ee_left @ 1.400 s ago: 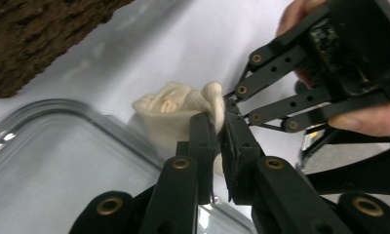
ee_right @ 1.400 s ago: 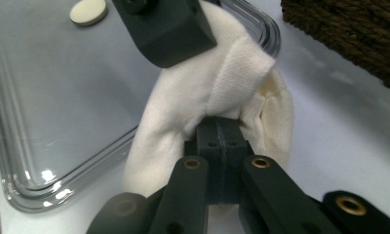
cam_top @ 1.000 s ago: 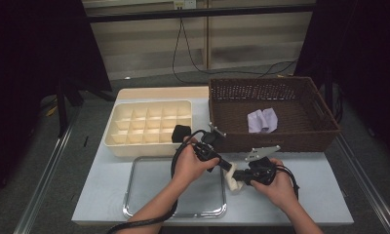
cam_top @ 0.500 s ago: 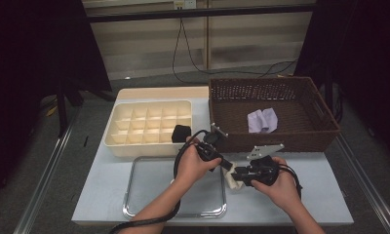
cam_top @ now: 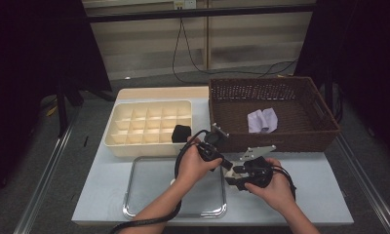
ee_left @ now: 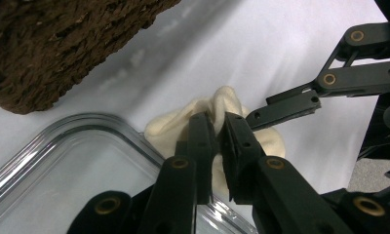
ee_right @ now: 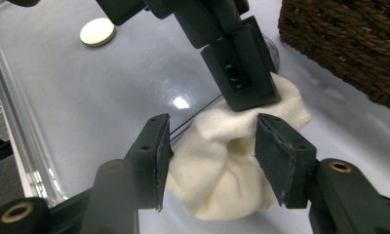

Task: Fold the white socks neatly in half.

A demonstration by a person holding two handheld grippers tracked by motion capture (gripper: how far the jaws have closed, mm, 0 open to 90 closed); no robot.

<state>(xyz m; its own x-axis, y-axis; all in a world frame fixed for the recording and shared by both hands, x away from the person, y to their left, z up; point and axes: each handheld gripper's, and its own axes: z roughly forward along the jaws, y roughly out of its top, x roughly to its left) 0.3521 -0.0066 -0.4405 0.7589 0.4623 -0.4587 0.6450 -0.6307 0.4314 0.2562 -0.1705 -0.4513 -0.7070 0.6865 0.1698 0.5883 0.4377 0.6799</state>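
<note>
Both hands low over the table, left tool point(ee_left: 215, 141) pinching the cream cloth point(ee_right: 232, 180) tight, right tool point(ee_right: 210, 161) just opening, pads off the cloth between them.

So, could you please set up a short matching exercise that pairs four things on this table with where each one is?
Things:
1. cream cloth
2. lilac cloth
3. black block
4. round white disc

Places:
A. in the wicker basket
B. on the clear tray
C. in the compartment box
D. pinched by the left gripper

Pairs: 1-D, 2-A, 3-C, 4-B
</note>
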